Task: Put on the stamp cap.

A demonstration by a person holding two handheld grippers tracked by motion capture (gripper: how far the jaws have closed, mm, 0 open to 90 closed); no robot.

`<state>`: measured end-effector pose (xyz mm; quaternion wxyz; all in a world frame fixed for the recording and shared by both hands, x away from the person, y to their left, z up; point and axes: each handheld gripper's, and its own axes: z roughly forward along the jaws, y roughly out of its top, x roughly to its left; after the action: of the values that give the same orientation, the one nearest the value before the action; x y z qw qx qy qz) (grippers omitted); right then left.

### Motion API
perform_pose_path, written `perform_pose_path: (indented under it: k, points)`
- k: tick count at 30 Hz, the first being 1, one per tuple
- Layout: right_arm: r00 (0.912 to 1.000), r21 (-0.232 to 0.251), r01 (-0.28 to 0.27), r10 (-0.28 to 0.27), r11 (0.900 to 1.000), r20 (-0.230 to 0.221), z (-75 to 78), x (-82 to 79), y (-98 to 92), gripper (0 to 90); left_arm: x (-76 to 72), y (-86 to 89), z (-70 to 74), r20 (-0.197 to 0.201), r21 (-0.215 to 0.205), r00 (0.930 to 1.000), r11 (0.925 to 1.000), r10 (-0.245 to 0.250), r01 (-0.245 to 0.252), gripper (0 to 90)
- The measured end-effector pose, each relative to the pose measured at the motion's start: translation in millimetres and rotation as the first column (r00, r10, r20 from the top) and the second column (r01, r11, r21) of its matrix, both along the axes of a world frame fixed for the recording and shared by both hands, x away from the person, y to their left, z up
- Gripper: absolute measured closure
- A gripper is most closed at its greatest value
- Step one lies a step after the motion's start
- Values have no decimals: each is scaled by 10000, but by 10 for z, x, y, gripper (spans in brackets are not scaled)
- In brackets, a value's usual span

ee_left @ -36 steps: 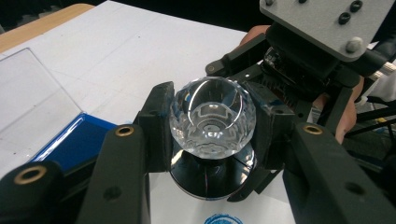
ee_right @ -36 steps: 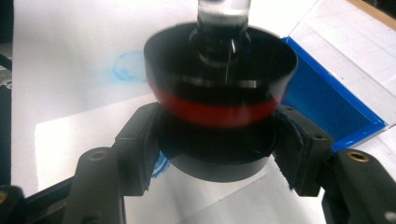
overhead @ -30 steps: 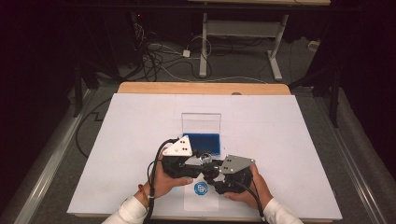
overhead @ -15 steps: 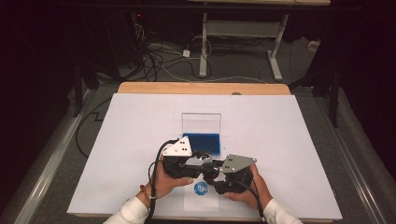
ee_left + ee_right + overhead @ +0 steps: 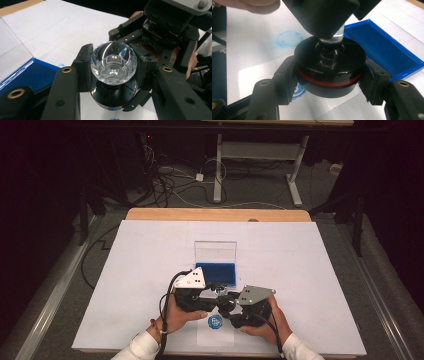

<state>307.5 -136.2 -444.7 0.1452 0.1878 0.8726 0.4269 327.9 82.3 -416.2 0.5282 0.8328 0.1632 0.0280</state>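
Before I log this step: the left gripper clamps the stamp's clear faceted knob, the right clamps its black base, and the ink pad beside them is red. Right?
Not quite: the ink pad is blue, as the right gripper view shows. The left gripper does clamp the clear knob, and the right gripper the black base.

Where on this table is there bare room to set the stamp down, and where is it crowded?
Free: the white table left of the ink pad, the wide stretch to its right, and the strip between its clear lid and the wooden far edge. Crowded: near centre, where the left gripper and right gripper hold the stamp over a blue print.
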Motion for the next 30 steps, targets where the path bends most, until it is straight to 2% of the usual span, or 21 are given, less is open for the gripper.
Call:
perform_pose_path:
  k: [4,5,7,14,18,21,24,26,30]
  points:
    - [10000,-90,62,-62,9999,8,-3,-8,2,381,9,-5,-6,-118,2,9999,10000,-22,22,546]
    - [10000,-59,41,-41,10000,2,-2,-7,0,381,17,4,-2,-183,191,9998,9998,-105,109,546]
    - [10000,-149,20,-21,9999,-26,-2,-13,3,381,22,-2,-5,-318,89,9995,10000,-28,31,546]
    - [9999,-374,53,-57,9993,-111,-7,-18,11,381,50,-13,-25,-744,234,9972,9997,-45,63,547]
    - [9999,-416,109,-113,9991,-117,-3,-23,10,381,71,-10,-33,-994,147,9950,9999,-47,62,546]
    - [9998,-522,205,-209,9984,-74,0,-31,14,382,74,-22,-37,-1040,151,9946,9999,-60,76,546]
    - [9998,-538,201,-202,9984,-10,8,-33,10,382,99,-7,-43,-1236,-23,9922,9999,-138,136,545]
    - [9997,-522,228,-231,9984,-46,15,-34,10,382,129,11,-61,-1557,-224,9877,9997,-152,118,546]
    - [9997,-498,258,-259,9984,-17,19,-29,-1,382,170,32,-84,-1894,-383,9816,9991,-254,185,546]
